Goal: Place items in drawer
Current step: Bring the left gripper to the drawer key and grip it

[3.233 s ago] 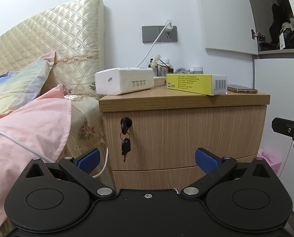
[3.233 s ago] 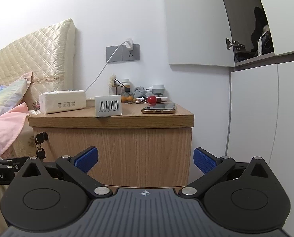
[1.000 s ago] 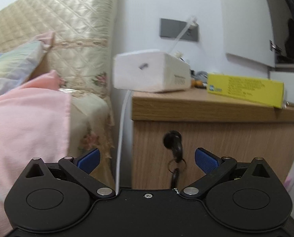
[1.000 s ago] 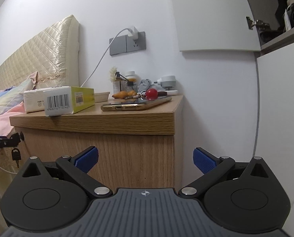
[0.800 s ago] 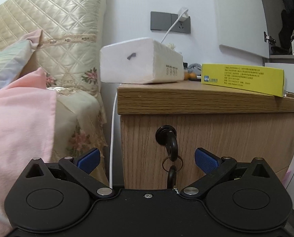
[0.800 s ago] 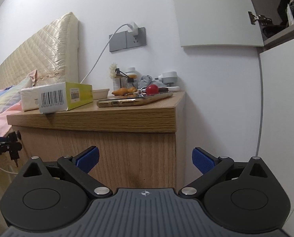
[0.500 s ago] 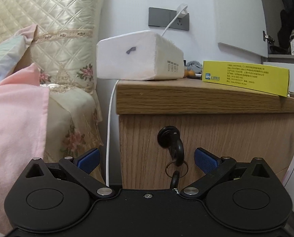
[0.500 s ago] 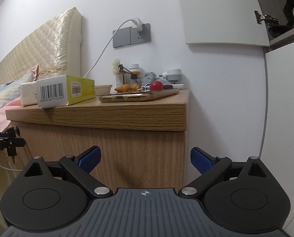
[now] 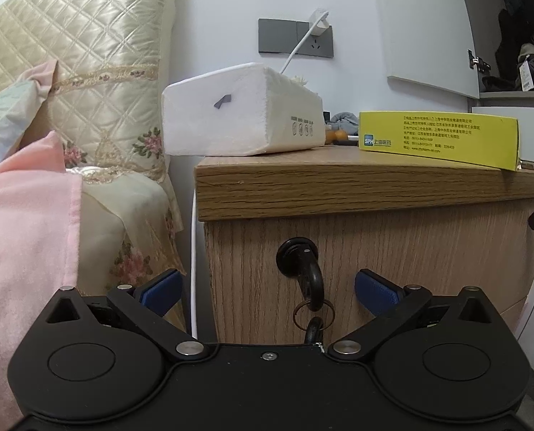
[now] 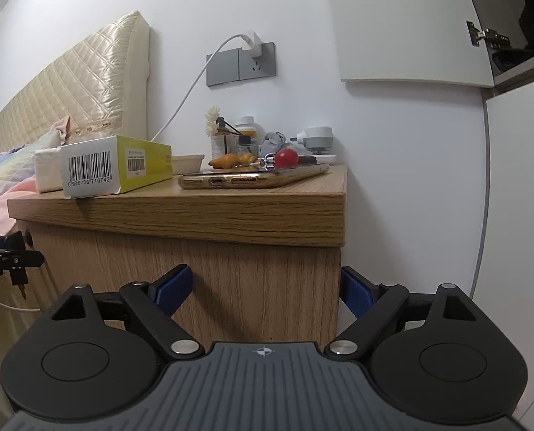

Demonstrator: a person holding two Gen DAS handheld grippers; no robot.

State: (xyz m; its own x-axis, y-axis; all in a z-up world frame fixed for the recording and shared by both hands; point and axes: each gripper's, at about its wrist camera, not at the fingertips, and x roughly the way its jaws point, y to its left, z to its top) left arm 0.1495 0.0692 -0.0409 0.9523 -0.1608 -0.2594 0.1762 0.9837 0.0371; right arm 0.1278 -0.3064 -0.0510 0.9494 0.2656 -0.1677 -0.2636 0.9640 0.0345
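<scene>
A wooden nightstand (image 9: 356, 186) stands beside the bed, its top drawer front (image 9: 392, 251) closed, with a black key (image 9: 308, 273) hanging in the lock. On top lie a white tissue pack (image 9: 241, 111), a yellow box (image 9: 439, 136) and a gold phone (image 10: 256, 177). My left gripper (image 9: 268, 289) is open, its blue fingers either side of the key and close to the drawer front. My right gripper (image 10: 265, 287) is open at the nightstand's right front corner (image 10: 338, 248), the left finger before the wood, the right finger past the corner.
A bed with a pink blanket (image 9: 22, 222) and quilted headboard (image 9: 76, 72) is on the left. A white charging cable (image 9: 194, 258) hangs between bed and nightstand. Small bottles, a red ball (image 10: 286, 158) and clutter sit at the back. A white wardrobe (image 10: 518, 179) stands right.
The left gripper has come closer to the drawer front, so the key now sits between its open fingers. The right gripper has moved in toward the nightstand's right corner.
</scene>
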